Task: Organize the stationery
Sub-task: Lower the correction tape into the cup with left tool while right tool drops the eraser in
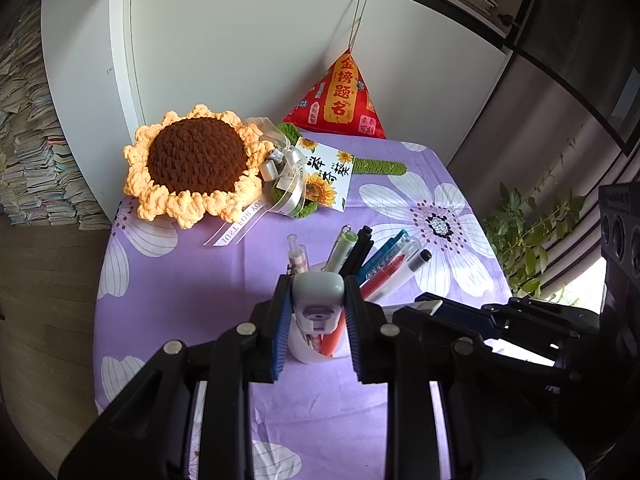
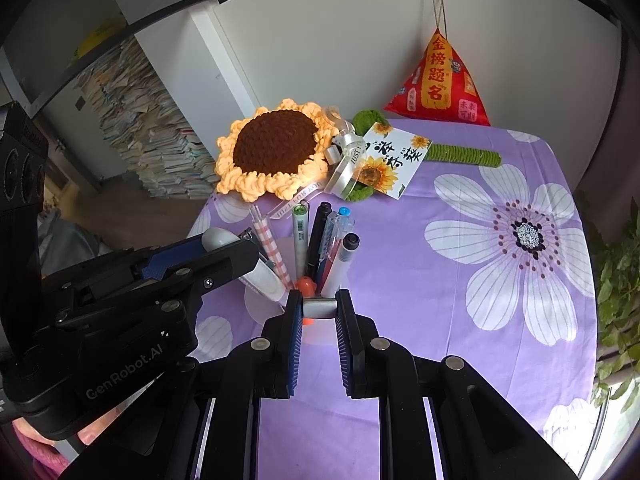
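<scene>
Placing step: left gripper [image 1: 318, 300] clamps a grey correction-tape dispenser [image 1: 319, 294] above the translucent pen cup [image 2: 260, 300]; right gripper [image 2: 319, 307] pinches a small grey cylinder [image 2: 319, 307]. Next, lower and release between the pens [image 2: 320, 236]

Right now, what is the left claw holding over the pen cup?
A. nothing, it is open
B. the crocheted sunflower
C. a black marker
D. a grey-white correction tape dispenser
D: the left claw is shut on the grey-white correction tape dispenser, its rounded body pinched between the blue pads just above the pen cup, while the crocheted sunflower lies apart at the back of the table.
</scene>
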Demonstrator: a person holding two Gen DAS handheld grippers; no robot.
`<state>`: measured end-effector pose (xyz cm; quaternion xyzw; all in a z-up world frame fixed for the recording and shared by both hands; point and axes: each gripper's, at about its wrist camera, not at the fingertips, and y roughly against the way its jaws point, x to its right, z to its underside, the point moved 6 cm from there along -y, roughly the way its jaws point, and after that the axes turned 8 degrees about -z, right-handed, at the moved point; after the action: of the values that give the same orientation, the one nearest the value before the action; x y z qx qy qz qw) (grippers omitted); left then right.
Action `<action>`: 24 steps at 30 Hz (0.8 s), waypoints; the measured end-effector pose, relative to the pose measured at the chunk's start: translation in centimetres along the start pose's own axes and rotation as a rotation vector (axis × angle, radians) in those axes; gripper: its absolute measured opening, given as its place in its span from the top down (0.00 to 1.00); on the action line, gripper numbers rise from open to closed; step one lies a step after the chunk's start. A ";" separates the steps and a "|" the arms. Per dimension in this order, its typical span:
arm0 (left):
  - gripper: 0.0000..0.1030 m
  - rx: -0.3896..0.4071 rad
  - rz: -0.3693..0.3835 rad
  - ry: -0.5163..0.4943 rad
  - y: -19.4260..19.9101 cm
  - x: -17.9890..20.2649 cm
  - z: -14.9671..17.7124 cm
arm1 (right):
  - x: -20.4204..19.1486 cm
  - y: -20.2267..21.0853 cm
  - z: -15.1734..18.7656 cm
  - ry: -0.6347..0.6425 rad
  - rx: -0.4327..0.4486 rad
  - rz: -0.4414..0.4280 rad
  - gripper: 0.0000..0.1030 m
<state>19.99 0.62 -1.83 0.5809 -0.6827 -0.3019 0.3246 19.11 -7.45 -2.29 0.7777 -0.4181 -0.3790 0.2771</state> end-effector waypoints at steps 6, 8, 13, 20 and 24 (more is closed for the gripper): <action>0.77 0.034 0.024 -0.004 1.2 0.4 -0.5 | -0.3 0.1 0.3 0.006 0.001 -0.004 0.83; 0.77 0.044 0.028 -0.001 1.6 0.3 -0.7 | -0.3 0.2 0.3 0.005 0.002 -0.003 0.83; 0.77 0.061 0.020 0.006 2.3 -0.2 -0.6 | -0.4 0.1 0.4 0.008 -0.003 -0.003 0.83; 0.77 0.061 -0.013 0.020 2.3 -1.3 0.3 | -0.8 -0.8 -0.1 0.005 -0.038 0.002 0.83; 0.77 0.079 -0.030 0.032 2.7 -1.9 0.7 | -1.0 -1.6 -0.2 0.003 -0.051 0.008 0.83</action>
<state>18.09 2.85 -0.29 0.6081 -0.6800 -0.2703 0.3078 19.67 -5.79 -3.00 0.7694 -0.4109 -0.3871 0.2989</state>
